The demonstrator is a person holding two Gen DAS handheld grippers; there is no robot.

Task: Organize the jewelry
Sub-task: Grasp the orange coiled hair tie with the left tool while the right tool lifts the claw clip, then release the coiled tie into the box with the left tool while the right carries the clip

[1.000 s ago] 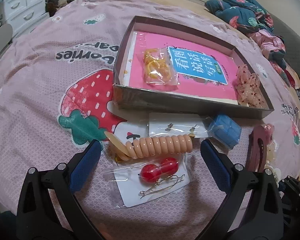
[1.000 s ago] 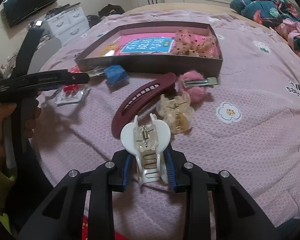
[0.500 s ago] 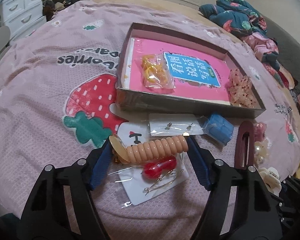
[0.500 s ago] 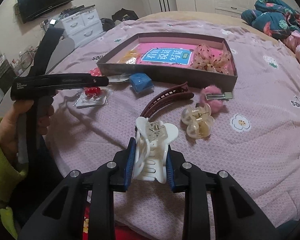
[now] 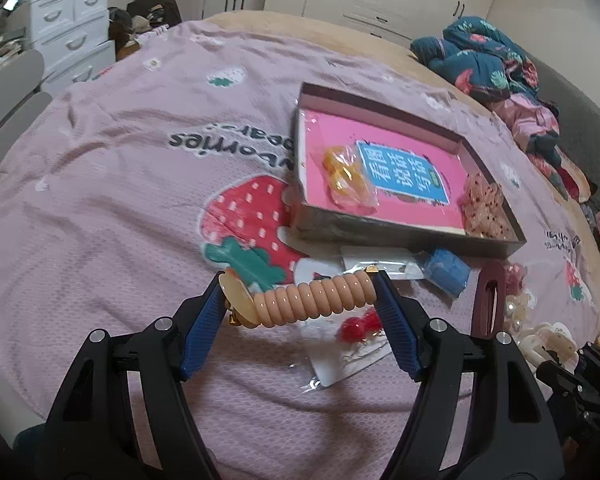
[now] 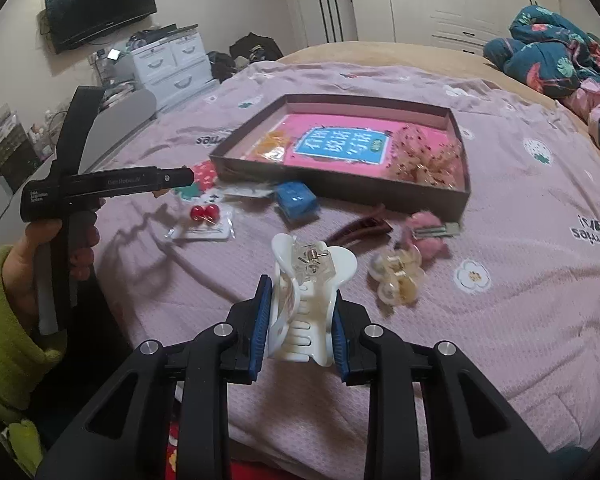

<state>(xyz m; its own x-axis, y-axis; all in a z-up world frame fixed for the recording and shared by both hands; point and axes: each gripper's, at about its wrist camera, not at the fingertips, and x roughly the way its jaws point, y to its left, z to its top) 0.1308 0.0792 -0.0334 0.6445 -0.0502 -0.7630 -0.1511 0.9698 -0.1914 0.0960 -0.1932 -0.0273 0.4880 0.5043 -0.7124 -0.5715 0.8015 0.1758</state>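
Jaws, left: our left gripper [image 5: 300,300] clamps the peach spiral hair clip [image 5: 312,300] end to end, above the bedspread [image 5: 120,200].
Jaws, right: our right gripper [image 6: 300,320] squeezes the white claw clip [image 6: 306,300].
Box: the tray [image 6: 380,196] lies beyond both.

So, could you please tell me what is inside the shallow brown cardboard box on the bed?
Inside the brown cardboard box lie a pink book with a blue label, a clear packet of orange hair ties and a speckled peach scrunchie. Whatever is beneath the book is hidden.
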